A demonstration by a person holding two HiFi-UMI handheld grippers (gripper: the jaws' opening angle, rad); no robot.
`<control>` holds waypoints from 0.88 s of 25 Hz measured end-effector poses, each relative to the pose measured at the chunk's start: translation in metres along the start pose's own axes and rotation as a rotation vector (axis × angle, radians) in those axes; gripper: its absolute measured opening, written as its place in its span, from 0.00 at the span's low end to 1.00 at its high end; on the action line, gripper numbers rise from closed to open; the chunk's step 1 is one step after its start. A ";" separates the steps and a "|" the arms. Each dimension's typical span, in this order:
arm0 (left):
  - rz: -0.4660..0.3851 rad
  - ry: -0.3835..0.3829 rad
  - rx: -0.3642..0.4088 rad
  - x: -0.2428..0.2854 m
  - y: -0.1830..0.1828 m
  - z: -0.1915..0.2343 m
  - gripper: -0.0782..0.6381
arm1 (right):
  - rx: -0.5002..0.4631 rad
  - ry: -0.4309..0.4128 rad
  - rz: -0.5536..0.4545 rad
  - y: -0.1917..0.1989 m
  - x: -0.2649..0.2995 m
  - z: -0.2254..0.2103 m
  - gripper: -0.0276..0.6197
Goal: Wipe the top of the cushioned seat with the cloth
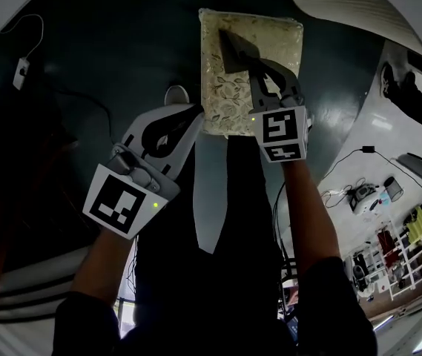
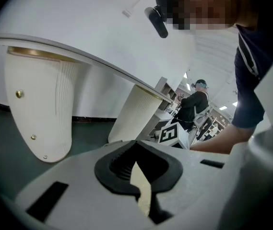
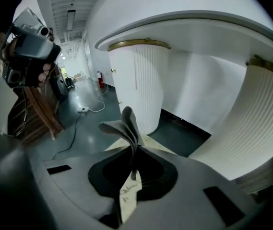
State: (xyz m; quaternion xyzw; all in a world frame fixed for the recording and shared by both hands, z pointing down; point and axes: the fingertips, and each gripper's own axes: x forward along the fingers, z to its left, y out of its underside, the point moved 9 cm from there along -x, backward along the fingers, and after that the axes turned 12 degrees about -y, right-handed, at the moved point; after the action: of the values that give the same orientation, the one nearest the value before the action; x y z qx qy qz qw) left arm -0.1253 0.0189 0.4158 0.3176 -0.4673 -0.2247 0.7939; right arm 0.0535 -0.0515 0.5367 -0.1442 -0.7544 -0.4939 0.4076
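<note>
Right gripper: your jaws are clamped on a thin fold of the dark grey, limp cloth, which rests on the cream, leaf-patterned, softly padded rectangular cushioned seat.
Risk: the pinch looks narrow, so drag across the textured fabric could pull the cloth free or bunch it.
Left gripper: jaws together, empty, just beside the seat's near-left corner. It could snag there.
Surround: dark glossy floor; white ribbed curved panels.
</note>
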 end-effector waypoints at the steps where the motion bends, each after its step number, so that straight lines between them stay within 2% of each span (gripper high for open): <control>1: -0.003 -0.007 -0.004 -0.009 0.003 0.007 0.12 | -0.012 -0.016 0.001 -0.006 0.008 0.013 0.09; 6: -0.021 -0.051 -0.029 -0.045 0.017 0.041 0.12 | -0.051 -0.087 0.025 -0.024 0.045 0.067 0.09; 10: -0.024 -0.074 -0.053 -0.063 0.031 0.054 0.12 | -0.066 -0.119 0.052 -0.026 0.061 0.092 0.09; 16: -0.014 -0.079 -0.073 -0.068 0.052 0.059 0.12 | -0.068 -0.140 0.087 -0.010 0.073 0.105 0.09; 22: -0.003 -0.052 -0.063 -0.055 0.054 0.041 0.12 | -0.053 -0.129 0.110 0.015 0.059 0.097 0.09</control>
State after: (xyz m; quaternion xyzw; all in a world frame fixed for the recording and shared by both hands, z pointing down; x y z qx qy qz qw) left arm -0.1833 0.0805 0.4364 0.2873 -0.4801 -0.2487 0.7906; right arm -0.0200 0.0282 0.5734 -0.2276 -0.7566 -0.4802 0.3810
